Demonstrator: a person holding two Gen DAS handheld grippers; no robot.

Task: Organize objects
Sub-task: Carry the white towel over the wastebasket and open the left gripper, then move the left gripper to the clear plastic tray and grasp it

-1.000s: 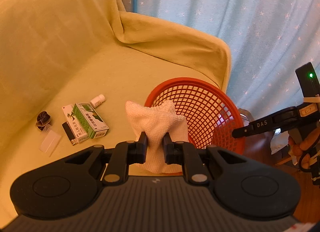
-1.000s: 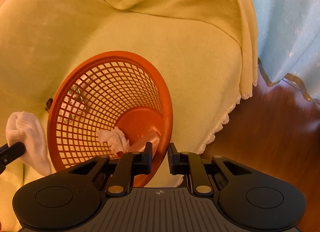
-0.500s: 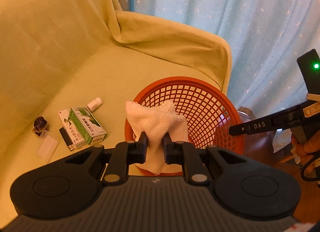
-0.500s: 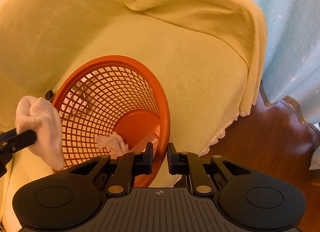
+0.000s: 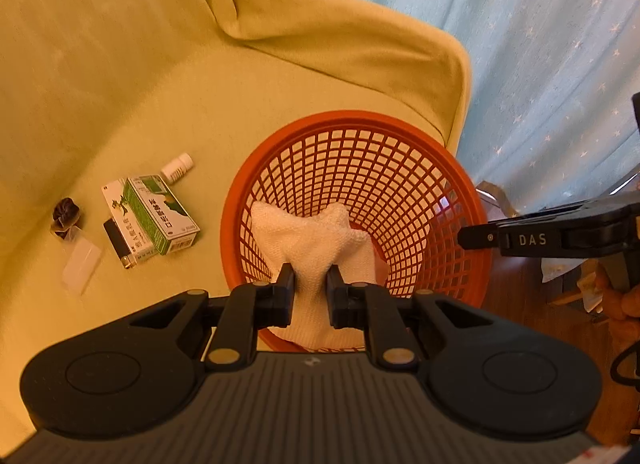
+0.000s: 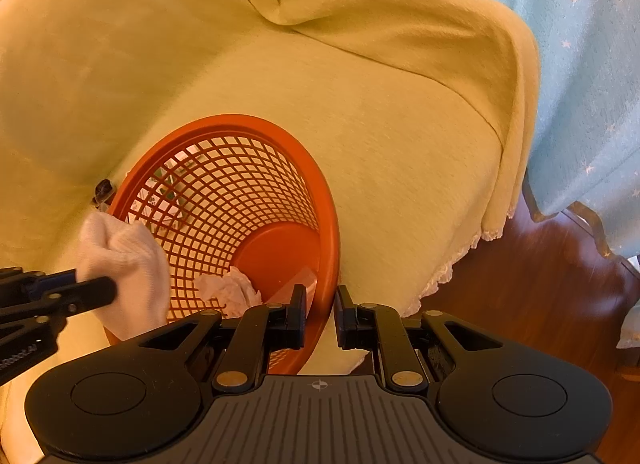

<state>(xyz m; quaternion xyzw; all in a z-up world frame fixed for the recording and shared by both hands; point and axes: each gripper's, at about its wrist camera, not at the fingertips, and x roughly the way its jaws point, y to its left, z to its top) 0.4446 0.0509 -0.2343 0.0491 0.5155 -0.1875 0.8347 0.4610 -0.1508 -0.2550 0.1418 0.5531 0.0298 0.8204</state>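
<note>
Sofa seat (image 5: 168,112) under a yellow cover carried a green-and-white box (image 5: 154,218), small white bottle (image 5: 177,168), black lighter (image 5: 118,244), clear plastic piece (image 5: 81,264) and dark scrunched item (image 5: 66,214).

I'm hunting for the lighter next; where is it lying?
In the left wrist view, the lighter lies on the yellow sofa at left, tucked against the green box.

White cloth (image 5: 316,240) moved from beside basket (image 5: 400,168) to over its opening.
</note>
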